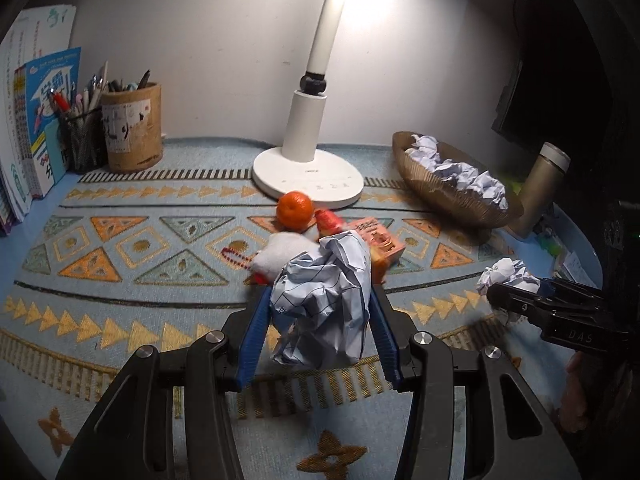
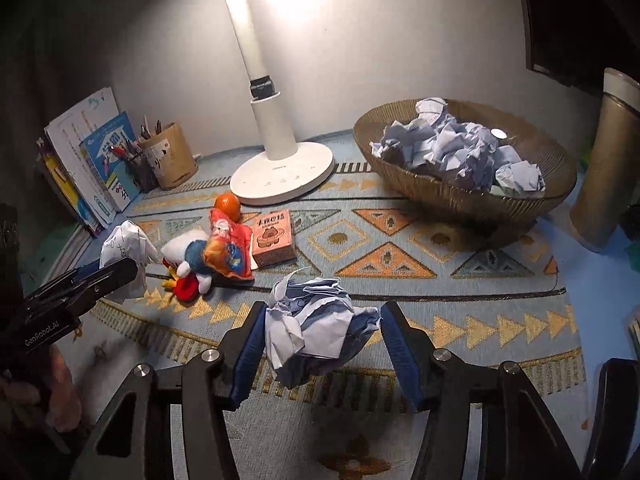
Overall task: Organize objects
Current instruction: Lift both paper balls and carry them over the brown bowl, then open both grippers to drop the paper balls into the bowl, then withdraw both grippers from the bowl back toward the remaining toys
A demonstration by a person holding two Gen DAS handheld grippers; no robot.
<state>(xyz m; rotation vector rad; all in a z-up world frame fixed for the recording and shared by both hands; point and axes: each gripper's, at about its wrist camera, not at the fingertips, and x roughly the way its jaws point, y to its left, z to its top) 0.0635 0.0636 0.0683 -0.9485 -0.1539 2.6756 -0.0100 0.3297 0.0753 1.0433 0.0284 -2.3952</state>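
Observation:
My left gripper (image 1: 320,300) is shut on a crumpled ball of lined white paper (image 1: 324,300) and holds it above the patterned mat. It also shows at the left of the right wrist view (image 2: 120,272) with its paper ball (image 2: 126,248). My right gripper (image 2: 322,312) is shut on another crumpled paper ball (image 2: 316,328); it shows at the right of the left wrist view (image 1: 516,292) with its paper ball (image 1: 506,276). A brown woven basket (image 2: 460,196) at the back right holds several crumpled paper balls (image 2: 456,148).
On the mat (image 2: 400,260) lie an orange (image 2: 227,204), a plush toy (image 2: 192,256), a red snack packet (image 2: 228,244) and a pink box (image 2: 274,236). A white lamp base (image 2: 280,176), pen holders (image 2: 168,156), books (image 2: 92,160) and a gold flask (image 2: 604,160) stand behind.

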